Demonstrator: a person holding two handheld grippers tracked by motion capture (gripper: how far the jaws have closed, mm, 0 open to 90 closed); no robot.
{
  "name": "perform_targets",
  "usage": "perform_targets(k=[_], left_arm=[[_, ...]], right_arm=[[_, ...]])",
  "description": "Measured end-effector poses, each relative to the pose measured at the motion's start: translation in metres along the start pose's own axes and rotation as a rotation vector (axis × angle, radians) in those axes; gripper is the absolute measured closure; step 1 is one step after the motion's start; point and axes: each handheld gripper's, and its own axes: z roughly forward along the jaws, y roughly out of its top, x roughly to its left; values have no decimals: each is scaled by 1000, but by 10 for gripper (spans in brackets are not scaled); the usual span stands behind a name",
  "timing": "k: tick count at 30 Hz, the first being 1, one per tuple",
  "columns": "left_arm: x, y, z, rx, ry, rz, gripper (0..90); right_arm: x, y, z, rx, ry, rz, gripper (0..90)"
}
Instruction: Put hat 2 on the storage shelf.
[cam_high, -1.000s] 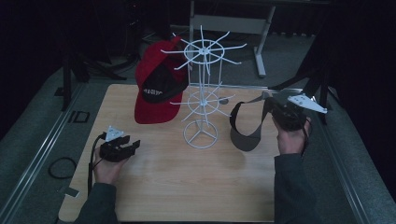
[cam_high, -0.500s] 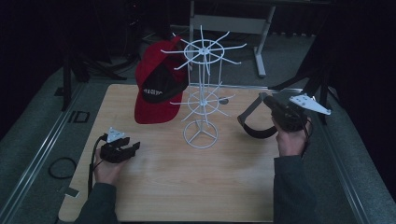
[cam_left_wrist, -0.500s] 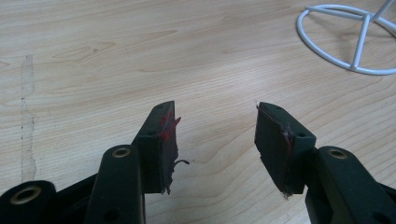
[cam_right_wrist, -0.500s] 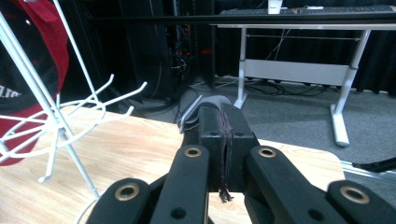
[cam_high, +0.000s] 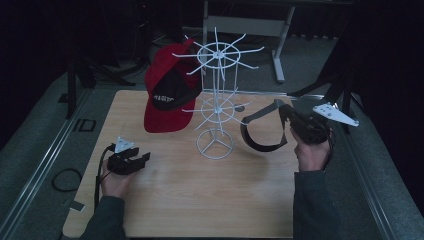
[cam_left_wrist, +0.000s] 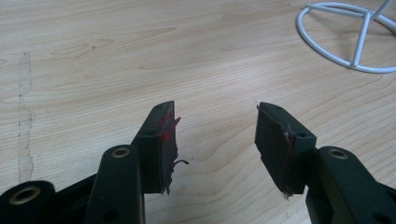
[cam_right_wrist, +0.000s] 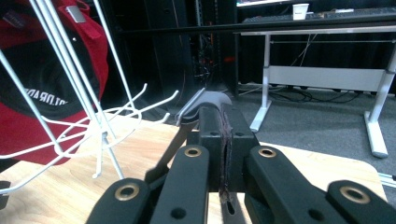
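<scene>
— Wooden table (cam_high: 200, 200): where is your visor (cam_high: 260, 131)?
— Your right gripper (cam_high: 292, 120) pinches its strap, jaws pressed together, holding it above the table just right of the wire rack (cam_high: 216, 100) (red cap (cam_high: 167, 97) hangs there).
— Left gripper (cam_high: 131, 161)?
— Jaws spread, low over bare wood.

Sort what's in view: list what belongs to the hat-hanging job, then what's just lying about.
In the job:
- dark visor, clamped in the right hand-held gripper
- white wire rack, its hooks facing the visor
- red cap, hanging on the rack

Lying about:
- left hand-held gripper, jaws open, idle over the wooden table
- cable loop on the floor
</scene>
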Motion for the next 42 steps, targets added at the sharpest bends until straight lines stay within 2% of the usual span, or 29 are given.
perform_targets(k=[4,14,28,42], left_arm=[[0,0,0,1,1,-2,489],[0,0,0,3,-1,-1,487],[0,-1,0,7,-1,-4,485],[-1,-1,2,13,-2,-4,483]], right_arm=[[2,4,-2,-3,5,-14,888],[2,8,-10,-15,24,-7,889],[8,14,-18,-34,96,5,888],[9,19,-34,-59,154,17,888]])
